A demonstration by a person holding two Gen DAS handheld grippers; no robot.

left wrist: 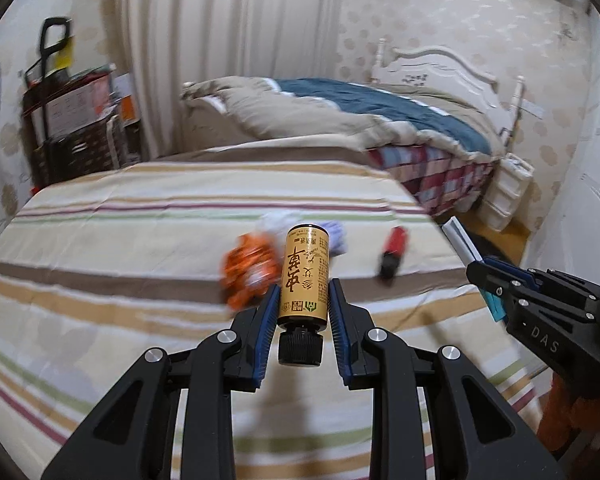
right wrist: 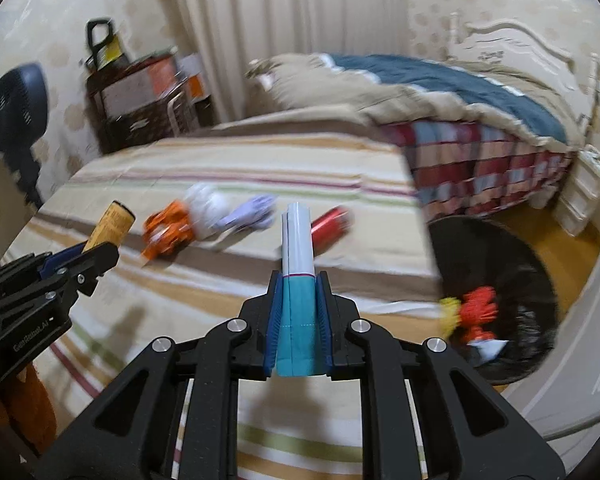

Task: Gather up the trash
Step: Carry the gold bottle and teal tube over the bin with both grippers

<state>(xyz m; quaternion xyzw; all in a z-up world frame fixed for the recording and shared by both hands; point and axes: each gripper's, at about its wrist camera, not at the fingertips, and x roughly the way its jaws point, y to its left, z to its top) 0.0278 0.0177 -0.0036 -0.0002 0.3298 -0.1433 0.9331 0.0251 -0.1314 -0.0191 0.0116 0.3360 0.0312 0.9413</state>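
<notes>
Trash is partly gathered: each gripper carries 1 piece above the striped bed, and several more lie on it. The left gripper [left wrist: 304, 300] is clamped on a tan bottle [left wrist: 305, 276], black cap toward the camera, base pointing to 12 o'clock. The right gripper [right wrist: 298, 292] pinches a flat teal-and-white packet [right wrist: 298, 280] that stands out toward 12 o'clock.

Outward from the left gripper, on the striped sheet [left wrist: 100, 240], an orange wrapper [left wrist: 250, 272] lies at 10 o'clock, pale crumpled tissue [left wrist: 276, 222] sits just behind the bottle, and a red can [left wrist: 392, 250] rests at 2 o'clock. From the right gripper the same wrapper and tissue lie at 10 to 11 o'clock and the can at 1 o'clock, just beside the packet's tip.

A black bin bag [right wrist: 512, 280] on the floor at 3 o'clock of the right gripper already holds red and yellow scraps [right wrist: 470, 312].

My reading: some trash is bagged and 2 pieces are in hand, not yet dropped. At least 3 remain on the bed, though blur hides the exact count.
</notes>
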